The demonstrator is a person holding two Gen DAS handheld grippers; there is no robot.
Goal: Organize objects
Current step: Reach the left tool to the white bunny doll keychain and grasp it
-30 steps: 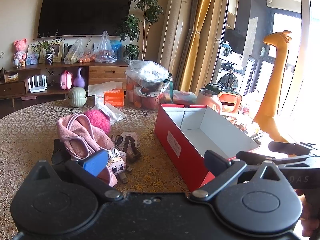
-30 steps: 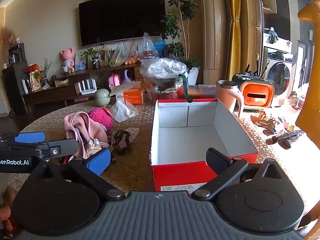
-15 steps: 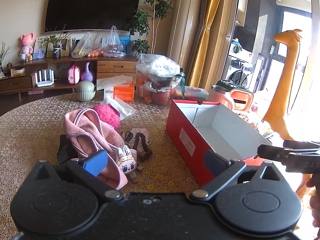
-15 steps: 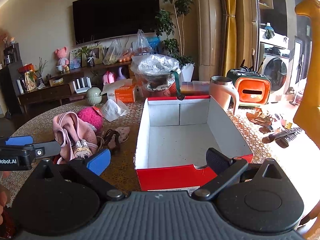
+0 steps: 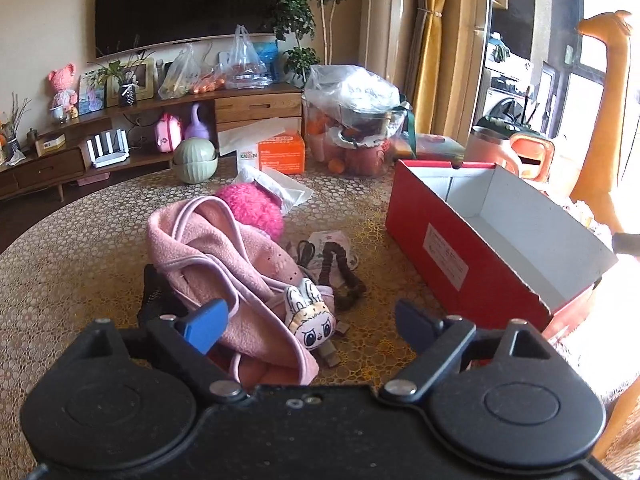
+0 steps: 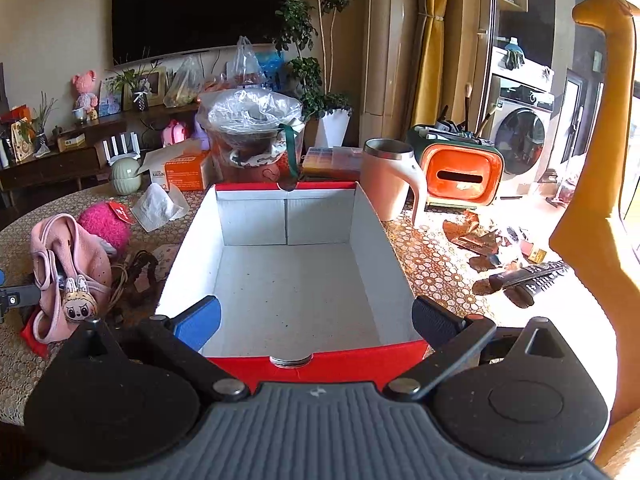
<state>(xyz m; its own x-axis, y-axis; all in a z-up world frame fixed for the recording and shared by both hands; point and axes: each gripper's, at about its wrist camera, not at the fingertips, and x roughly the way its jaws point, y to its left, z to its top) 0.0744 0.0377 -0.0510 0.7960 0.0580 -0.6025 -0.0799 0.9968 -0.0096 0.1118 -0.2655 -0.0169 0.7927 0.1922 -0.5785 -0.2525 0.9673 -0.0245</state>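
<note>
- One open red cardboard box [image 6: 288,364] before my fingers.
- One pink fleece garment [image 5: 208,256].
- One fuzzy magenta ball [image 5: 252,208].
- Two dark remote controls [image 6: 528,280].
- One pink steel mug [image 6: 390,184].

Right gripper [image 6: 316,320], black, one blue pad and one black pad, jaws spread wide over the near end of an open red cardboard box with a bare white interior [image 6: 288,280]. Round table with a patterned gold covering [image 6: 432,264] beneath. Left of the box: pink fleece garment [image 6: 68,252], small plush rabbit-eared doll [image 6: 78,304], fuzzy magenta ball [image 6: 105,222], dark cords [image 6: 138,276]. Far side: clear plastic-wrapped pot [image 6: 256,136], orange tissue box [image 6: 184,174], pale green ribbed jar [image 6: 126,176]. Right of the box: pink steel-rimmed mug [image 6: 390,180], black remote control [image 6: 528,280]. Left gripper's tip [image 6: 16,296] at the left edge.
</note>
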